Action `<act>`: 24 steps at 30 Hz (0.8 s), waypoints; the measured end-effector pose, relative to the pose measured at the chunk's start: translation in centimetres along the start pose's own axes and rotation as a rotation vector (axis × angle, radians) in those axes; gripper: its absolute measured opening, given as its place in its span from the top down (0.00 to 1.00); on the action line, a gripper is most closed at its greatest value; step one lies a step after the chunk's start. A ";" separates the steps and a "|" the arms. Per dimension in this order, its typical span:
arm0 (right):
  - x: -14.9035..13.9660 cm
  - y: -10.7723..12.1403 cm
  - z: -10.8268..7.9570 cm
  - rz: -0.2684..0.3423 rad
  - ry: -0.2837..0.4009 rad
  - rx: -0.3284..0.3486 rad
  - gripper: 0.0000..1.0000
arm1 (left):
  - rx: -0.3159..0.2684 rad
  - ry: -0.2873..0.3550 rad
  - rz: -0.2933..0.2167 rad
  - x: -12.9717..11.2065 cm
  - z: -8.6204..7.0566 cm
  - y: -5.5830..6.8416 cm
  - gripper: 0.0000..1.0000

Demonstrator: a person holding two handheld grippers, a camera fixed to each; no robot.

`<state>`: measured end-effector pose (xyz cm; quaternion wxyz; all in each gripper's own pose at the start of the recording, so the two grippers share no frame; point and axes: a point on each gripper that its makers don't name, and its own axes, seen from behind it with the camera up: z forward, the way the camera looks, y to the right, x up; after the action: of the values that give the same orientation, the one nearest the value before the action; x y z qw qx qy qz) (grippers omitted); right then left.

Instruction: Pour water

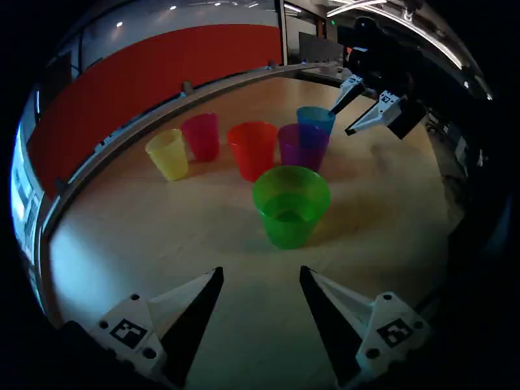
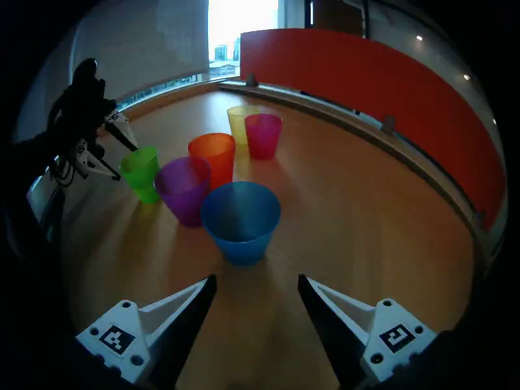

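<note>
The left tongs (image 1: 260,292) are wide apart and hold nothing. Right in front of them, near but not touching, stands the green cup (image 1: 290,205). The right tongs (image 2: 257,296) are wide apart too, and hold nothing. The blue cup (image 2: 240,221) stands right in front of them.

Both cups stand on the table (image 1: 162,214). The green cup stands a little apart from the others. The blue cup is just beside the purple cup (image 2: 183,188); I cannot tell if they touch. Past those come the orange cup (image 2: 212,158), then the pink cup (image 2: 263,134) and the yellow cup (image 2: 239,123), close together at the back.

I cannot tell which cup has water in it. The green one looks darker low down inside, but that could be shade.

What could go wrong? The cups look thin and light. If the tongs squeeze too hard, a cup could bend and water could jump out. If they squeeze too softly, the cup could slip when it tips. The blue cup has the purple one so close that a finger of the tongs could bump it and knock it over. Tipping too fast, or not right over the other cup, would put water on the table.

Every cup stands straight up with its open mouth to the top. The long way of each cup runs up and down. The top is wider than the bottom.
</note>
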<state>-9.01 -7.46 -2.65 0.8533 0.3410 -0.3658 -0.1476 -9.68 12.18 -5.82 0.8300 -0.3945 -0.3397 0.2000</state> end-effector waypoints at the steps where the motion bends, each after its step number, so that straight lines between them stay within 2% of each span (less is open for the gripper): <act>1: -0.1 0.1 -0.1 0.010 -0.001 -0.009 0.03 | 0.012 0.004 -0.015 0.0 -0.2 -0.4 0.13; 5: -0.4 0.6 -0.6 0.046 0.001 -0.056 0.03 | 0.055 0.032 -0.082 -0.1 -0.7 -1.8 0.13; 11: -0.7 1.2 -1.2 0.101 -0.004 -0.122 0.03 | 0.142 0.078 -0.119 0.1 -1.8 -3.9 0.13; 17: -0.8 2.3 -2.0 0.163 -0.005 -0.194 0.03 | 0.209 0.109 -0.165 0.2 -2.9 -5.4 0.13; 24: -0.6 4.5 -3.5 0.224 0.030 -0.296 0.03 | 0.290 0.156 -0.251 -0.1 -4.3 -6.7 0.13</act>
<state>-6.90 -2.24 -1.60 0.9106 0.1708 -0.3631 -0.0987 -6.23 5.77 -2.52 0.9203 -0.2400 -0.2884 0.1105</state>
